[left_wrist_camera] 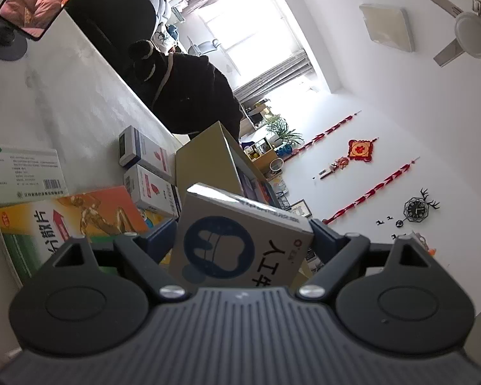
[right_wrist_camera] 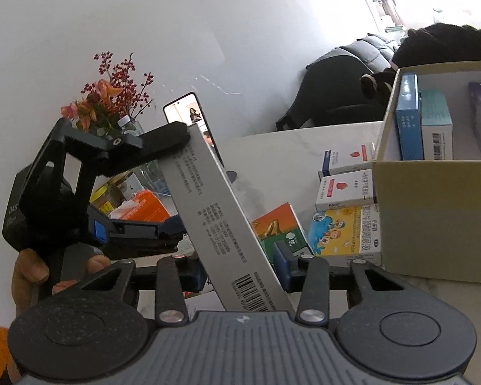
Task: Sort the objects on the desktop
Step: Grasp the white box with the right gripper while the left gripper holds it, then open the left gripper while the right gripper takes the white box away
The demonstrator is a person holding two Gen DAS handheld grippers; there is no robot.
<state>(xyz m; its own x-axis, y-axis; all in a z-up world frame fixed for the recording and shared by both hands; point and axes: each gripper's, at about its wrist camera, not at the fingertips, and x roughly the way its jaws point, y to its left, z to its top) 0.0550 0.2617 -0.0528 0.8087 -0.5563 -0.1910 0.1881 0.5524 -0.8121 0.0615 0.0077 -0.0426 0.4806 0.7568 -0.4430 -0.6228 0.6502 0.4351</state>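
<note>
The cardboard box (right_wrist_camera: 433, 211) already holds several packets; 5 lie beside it on the table (right_wrist_camera: 272, 150); both grippers' jaws pinch 1 grey packet (right_wrist_camera: 215, 211).

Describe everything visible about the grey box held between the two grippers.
The grey box is flat, thin cardboard, tilted. One broad face bears a dark blue round emblem and black characters; a narrow side carries small print and a barcode. The left hand-held gripper clamps it across its width. It also sits between the right hand-held gripper's fingers; contact there is unclear.
</note>
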